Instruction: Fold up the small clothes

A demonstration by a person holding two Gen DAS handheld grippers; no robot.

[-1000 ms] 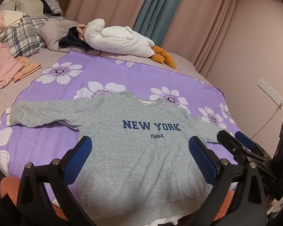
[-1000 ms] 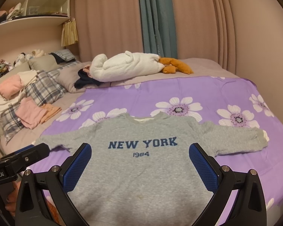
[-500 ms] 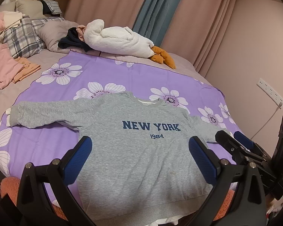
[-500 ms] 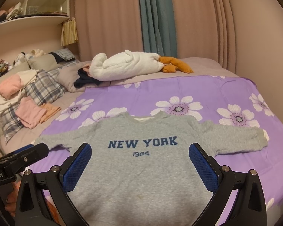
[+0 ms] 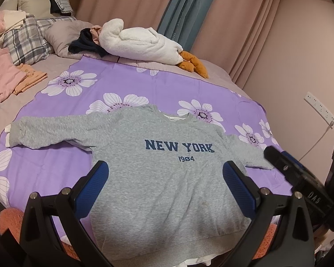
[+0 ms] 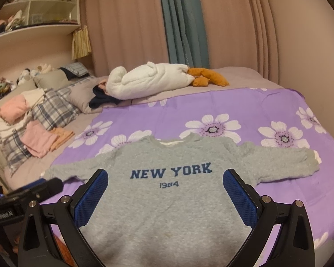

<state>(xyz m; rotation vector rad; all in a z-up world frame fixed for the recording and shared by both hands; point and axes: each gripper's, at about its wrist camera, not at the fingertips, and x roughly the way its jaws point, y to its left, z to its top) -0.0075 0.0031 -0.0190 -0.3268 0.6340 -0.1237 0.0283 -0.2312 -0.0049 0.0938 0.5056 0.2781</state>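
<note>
Your grey sweatshirt [image 5: 167, 166] is lying flat and face up on the purple flowered sheet [image 5: 162, 89], its collar pointing away from you toward the curtains [image 6: 182, 22] and its hem nearest you; the outstretched sleeves are running left to right. Your left tool [image 5: 165, 189] is hovering released over the lower half of the shirt, gripping nothing, and your right tool [image 6: 164, 198] is hanging beside it, equally released. The sheet is covering a bed [image 6: 233, 75] carrying a white plush toy [image 6: 149, 82], plaid pillows [image 6: 51, 111] and folded pink clothes [image 6: 38, 142].
</note>
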